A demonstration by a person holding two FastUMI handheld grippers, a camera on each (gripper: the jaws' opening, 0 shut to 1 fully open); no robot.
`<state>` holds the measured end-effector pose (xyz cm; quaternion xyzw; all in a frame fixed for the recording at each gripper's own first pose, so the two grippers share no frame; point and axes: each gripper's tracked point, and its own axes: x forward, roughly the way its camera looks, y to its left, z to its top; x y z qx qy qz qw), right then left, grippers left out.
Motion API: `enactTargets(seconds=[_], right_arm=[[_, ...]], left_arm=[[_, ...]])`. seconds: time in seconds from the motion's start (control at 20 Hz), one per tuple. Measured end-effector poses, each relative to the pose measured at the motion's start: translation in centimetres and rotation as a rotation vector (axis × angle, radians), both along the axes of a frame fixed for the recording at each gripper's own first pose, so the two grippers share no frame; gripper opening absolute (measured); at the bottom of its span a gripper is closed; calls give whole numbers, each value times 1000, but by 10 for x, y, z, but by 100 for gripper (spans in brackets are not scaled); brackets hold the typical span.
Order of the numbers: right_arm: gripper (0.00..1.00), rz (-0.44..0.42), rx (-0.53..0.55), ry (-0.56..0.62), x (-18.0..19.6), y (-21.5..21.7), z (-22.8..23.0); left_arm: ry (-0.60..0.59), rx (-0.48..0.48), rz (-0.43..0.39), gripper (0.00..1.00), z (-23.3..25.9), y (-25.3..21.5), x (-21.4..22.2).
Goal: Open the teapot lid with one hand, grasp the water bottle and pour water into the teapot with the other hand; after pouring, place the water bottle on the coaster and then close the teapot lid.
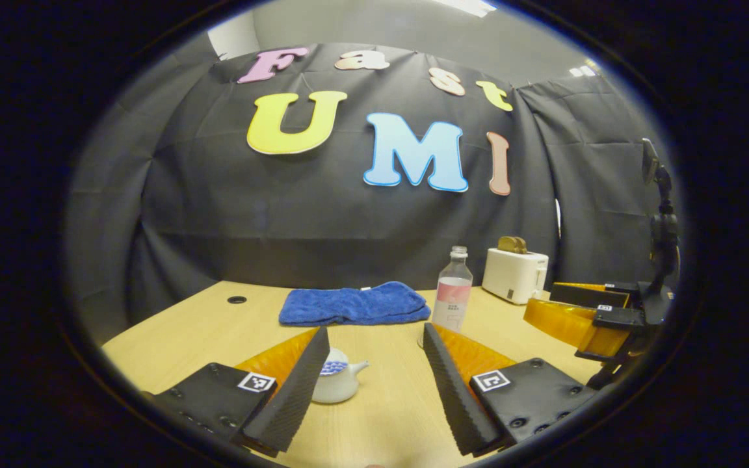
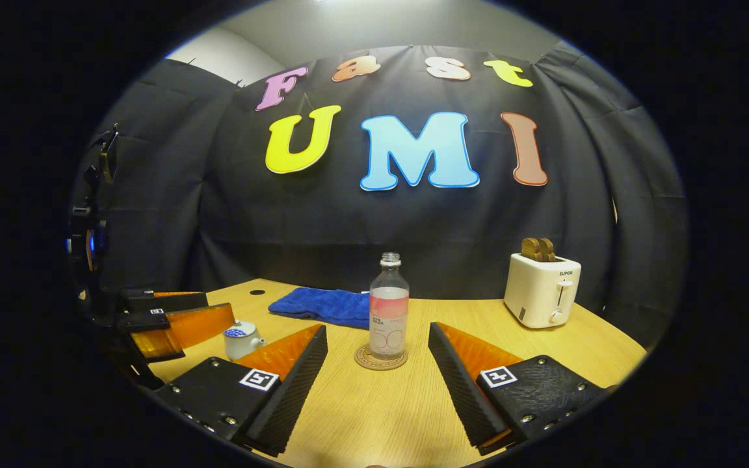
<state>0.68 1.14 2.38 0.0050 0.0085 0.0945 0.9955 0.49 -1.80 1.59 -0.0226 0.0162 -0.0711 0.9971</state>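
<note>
While both grippers gape, water bottle (image 2: 389, 309) stands on coaster (image 2: 381, 358).

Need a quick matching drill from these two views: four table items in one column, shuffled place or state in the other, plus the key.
Things:
1. water bottle
2. teapot
3. towel
4. toaster

Places or states:
A. folded, at the back of the table
B. upright on the coaster, cap off
C. slices sticking out of the top
D. lid on, just ahead of the left gripper

Pairs: 1-B, 2-D, 3-A, 4-C
</note>
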Motion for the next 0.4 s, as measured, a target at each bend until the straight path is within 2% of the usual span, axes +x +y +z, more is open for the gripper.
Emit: enactTargets(seconds=[0.25, 0.4], right_arm=[[97, -23, 22, -4, -22, 3, -17], [97, -41, 38, 12, -32, -1, -31]], left_arm=[[-25, -28, 19, 93, -9, -5, -20], [-16, -11, 33, 93, -20, -6, -28]])
